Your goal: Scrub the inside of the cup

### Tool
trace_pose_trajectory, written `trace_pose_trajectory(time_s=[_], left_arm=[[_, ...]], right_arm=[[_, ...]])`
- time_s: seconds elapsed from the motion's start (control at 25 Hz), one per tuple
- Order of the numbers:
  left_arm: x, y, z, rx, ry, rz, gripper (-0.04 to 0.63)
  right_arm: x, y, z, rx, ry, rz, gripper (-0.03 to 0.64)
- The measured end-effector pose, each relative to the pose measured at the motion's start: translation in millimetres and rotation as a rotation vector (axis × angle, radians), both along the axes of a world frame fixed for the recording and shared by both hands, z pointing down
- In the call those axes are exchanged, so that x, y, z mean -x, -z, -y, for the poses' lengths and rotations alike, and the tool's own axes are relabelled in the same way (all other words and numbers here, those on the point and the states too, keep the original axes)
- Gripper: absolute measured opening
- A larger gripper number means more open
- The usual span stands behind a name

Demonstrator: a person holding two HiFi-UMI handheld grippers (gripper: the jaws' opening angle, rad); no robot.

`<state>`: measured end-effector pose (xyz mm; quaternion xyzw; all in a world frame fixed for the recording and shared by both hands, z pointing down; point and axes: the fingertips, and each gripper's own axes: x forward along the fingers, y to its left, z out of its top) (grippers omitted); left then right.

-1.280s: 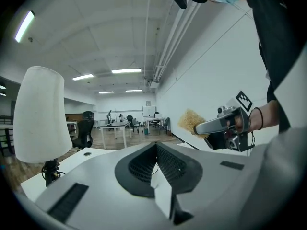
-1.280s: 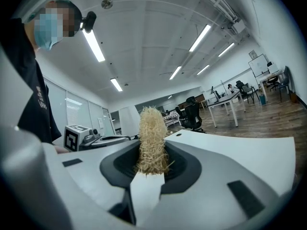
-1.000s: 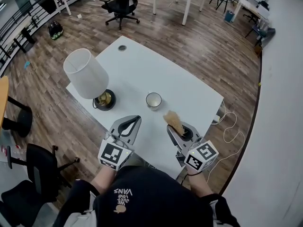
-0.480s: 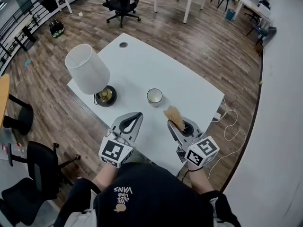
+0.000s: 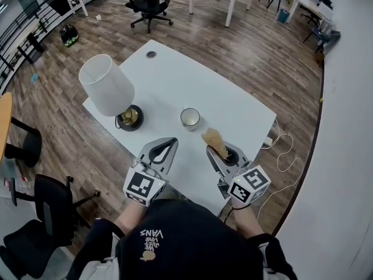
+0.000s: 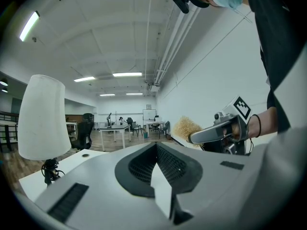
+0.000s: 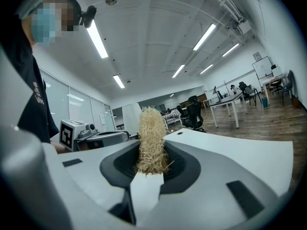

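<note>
A small white cup (image 5: 190,118) stands upright on the white table (image 5: 233,109), a little beyond both grippers. My right gripper (image 5: 211,151) is shut on a straw-coloured scrubber (image 5: 214,142) that sticks out past its tips toward the cup without touching it. The scrubber (image 7: 151,138) stands upright between the shut jaws in the right gripper view. My left gripper (image 5: 171,141) is shut and holds nothing, near the table's front edge, left of the cup. Its closed tips (image 6: 156,146) show no gap. Neither gripper view shows the cup.
A lamp with a white shade (image 5: 108,86) and brass base (image 5: 129,118) stands at the table's left end. A cable port (image 5: 151,55) sits at the far corner. A white cable (image 5: 282,153) lies on the wooden floor at the right. Office chairs (image 5: 150,4) and other tables stand further off.
</note>
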<state>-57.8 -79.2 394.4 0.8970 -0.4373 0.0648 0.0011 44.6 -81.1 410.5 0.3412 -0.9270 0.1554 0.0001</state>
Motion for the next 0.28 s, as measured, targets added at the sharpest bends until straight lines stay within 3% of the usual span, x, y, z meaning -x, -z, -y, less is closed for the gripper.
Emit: trace_pose_trajectory(time_s=[0.28], left_arm=[[2.1, -6.9, -3.2, 0.011, -0.001, 0.004, 0.011]], right_arm=[[1.7, 1.8, -1.9, -0.006, -0.001, 0.001, 0.100]])
